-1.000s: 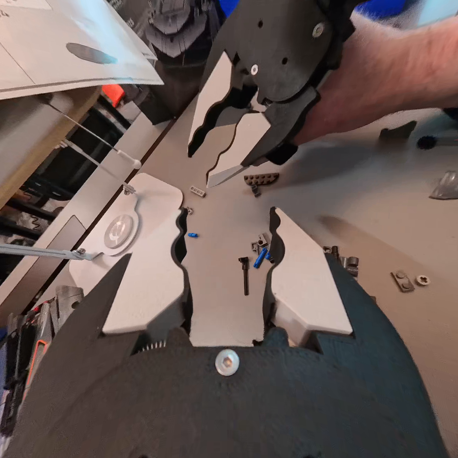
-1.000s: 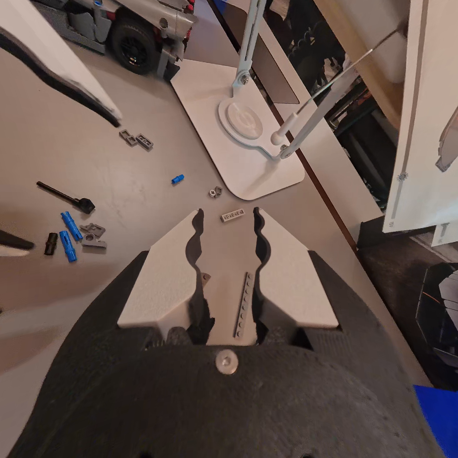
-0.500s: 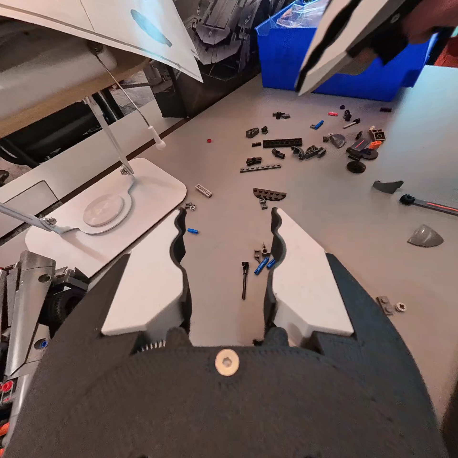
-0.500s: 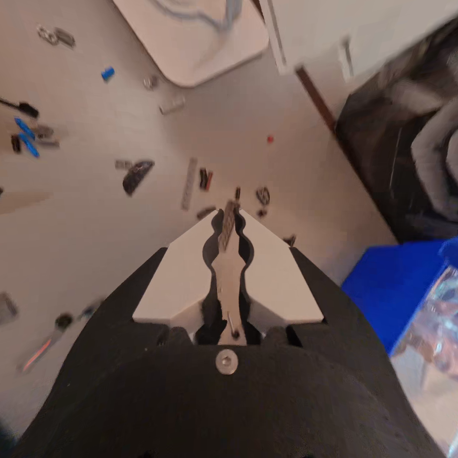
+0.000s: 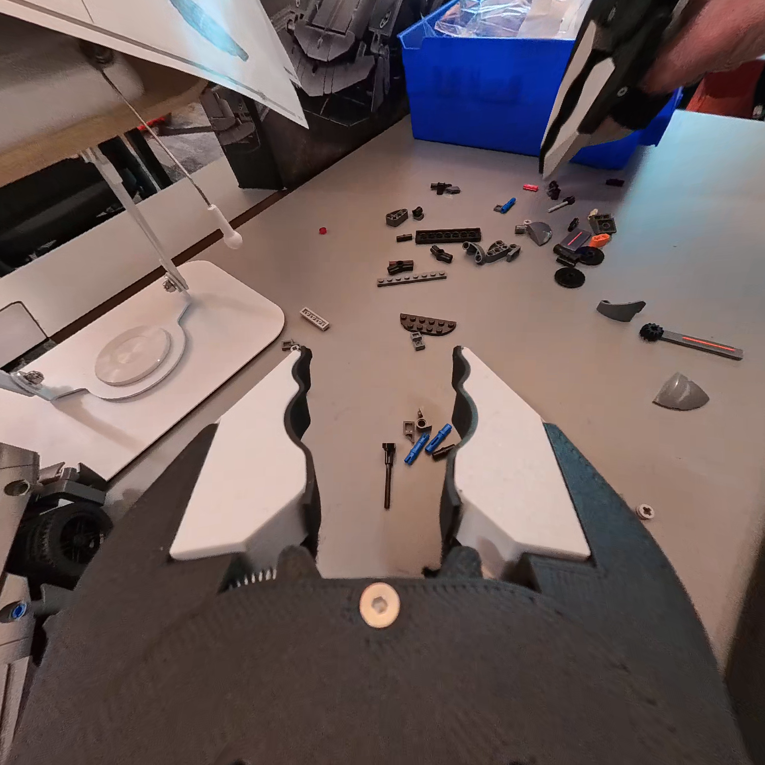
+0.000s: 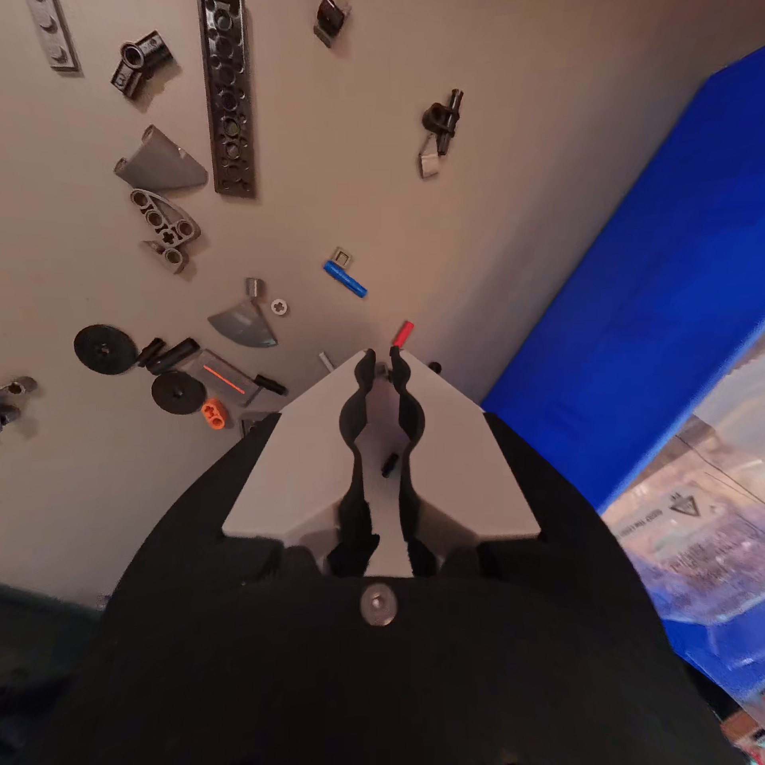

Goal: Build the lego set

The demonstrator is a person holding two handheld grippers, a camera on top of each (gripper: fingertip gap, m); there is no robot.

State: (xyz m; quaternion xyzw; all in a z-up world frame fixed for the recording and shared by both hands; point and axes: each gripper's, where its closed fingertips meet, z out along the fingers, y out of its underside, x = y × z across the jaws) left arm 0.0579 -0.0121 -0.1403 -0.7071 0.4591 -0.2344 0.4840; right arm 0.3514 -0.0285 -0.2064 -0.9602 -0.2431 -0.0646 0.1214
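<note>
Loose Lego pieces lie scattered on the grey table (image 5: 538, 414). My left gripper (image 5: 381, 352) is open and empty, low over the table. A black axle pin (image 5: 387, 476) and two blue pins (image 5: 426, 443) lie between its fingers. My right gripper (image 6: 381, 354) is shut to a narrow slit with nothing visibly held. It hovers over small pieces by the blue bin (image 6: 621, 289), just short of a red pin (image 6: 402, 333). It also shows in the left wrist view (image 5: 545, 163), at the top right. A long grey plate (image 5: 412, 278) and a dark wedge plate (image 5: 427, 325) lie mid-table.
A white stand base (image 5: 124, 372) sits at the left, with a partly built vehicle (image 5: 41, 538) at the near left. An instruction sheet (image 5: 165, 41) hangs above. The blue bin (image 5: 476, 91) stands at the back. A black holed plate (image 6: 227, 95) and black discs (image 6: 105, 350) lie near the right gripper. The left gripper's tips are roughly 30 cm from the right gripper's.
My right gripper closed and swung from near the stand base to the pieces by the blue bin. My left gripper stayed open and tilted up, so more of the table shows.
</note>
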